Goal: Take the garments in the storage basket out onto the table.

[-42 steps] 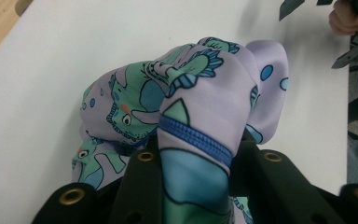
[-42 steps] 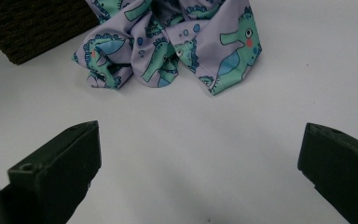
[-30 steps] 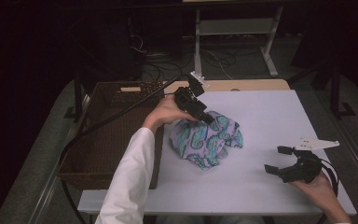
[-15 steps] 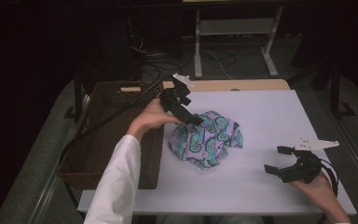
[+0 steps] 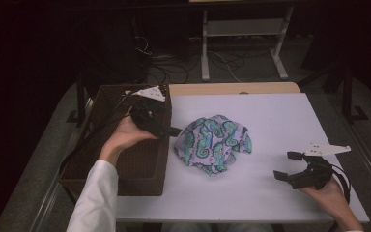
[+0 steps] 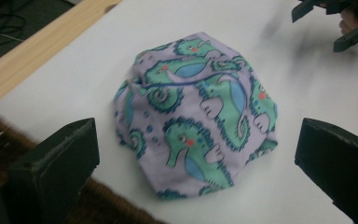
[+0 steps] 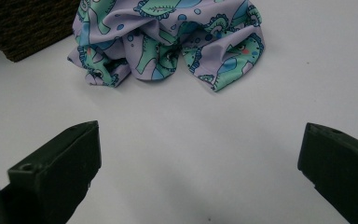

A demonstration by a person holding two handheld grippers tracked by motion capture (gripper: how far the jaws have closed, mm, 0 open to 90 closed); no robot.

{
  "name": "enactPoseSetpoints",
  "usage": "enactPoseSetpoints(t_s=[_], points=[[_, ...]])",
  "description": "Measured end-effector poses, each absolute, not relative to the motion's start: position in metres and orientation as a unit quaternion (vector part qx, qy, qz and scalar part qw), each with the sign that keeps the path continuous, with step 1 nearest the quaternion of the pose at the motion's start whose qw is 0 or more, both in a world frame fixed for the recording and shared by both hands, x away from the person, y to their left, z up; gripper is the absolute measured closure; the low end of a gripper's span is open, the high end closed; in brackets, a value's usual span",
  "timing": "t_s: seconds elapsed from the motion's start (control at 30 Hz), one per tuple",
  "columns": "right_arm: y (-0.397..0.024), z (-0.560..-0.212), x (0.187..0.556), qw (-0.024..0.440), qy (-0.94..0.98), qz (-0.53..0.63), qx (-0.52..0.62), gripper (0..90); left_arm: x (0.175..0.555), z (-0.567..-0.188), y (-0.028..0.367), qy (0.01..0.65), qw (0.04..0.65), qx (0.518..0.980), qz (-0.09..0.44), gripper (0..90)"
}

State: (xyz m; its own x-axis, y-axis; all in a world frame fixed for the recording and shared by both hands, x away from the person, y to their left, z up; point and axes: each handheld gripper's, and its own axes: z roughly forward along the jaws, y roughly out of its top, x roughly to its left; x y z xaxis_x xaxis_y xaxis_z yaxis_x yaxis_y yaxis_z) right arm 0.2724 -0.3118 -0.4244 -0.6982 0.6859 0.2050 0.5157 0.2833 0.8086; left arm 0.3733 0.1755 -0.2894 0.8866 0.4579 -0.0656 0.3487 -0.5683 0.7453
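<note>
Two tools are in play, and one soft thing lies between them. Farthest left stands the dark wicker basket (image 5: 125,164), its right wall running along the edge of the white worktop (image 5: 280,121). The left tool (image 5: 166,129) hangs over that wall, held in the person's left hand (image 5: 125,137), with its jaws spread wide and nothing between them; the left gripper view looks straight down its jaws at the cloth (image 6: 198,112). That cloth, a crumpled lilac piece printed with green seahorses (image 5: 215,144), sits on the worktop just to the right of the basket, bunched into a rounded heap with no clear long axis, its ragged folds turned toward the person's side. Farther right, well apart from the heap, the right tool (image 5: 286,166) rests low near the worktop's near edge in the right hand (image 5: 326,193), jaws likewise wide apart and empty; its own view shows the cloth (image 7: 168,42) ahead across bare white surface. The left tool is plainly the nearer one, so any pick-up would most easily come from that side, reaching rightward and down.
</note>
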Motion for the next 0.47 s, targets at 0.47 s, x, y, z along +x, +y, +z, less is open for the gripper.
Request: enactPoseSetpoints(t_s=[0.47], points=[[-0.311, -0.425, 0.273, 0.094, 0.798, 0.461, 0.377, 0.0, 0.341, -0.307, 0.251, 0.290, 0.444, 0.842, 0.097, 0.0]])
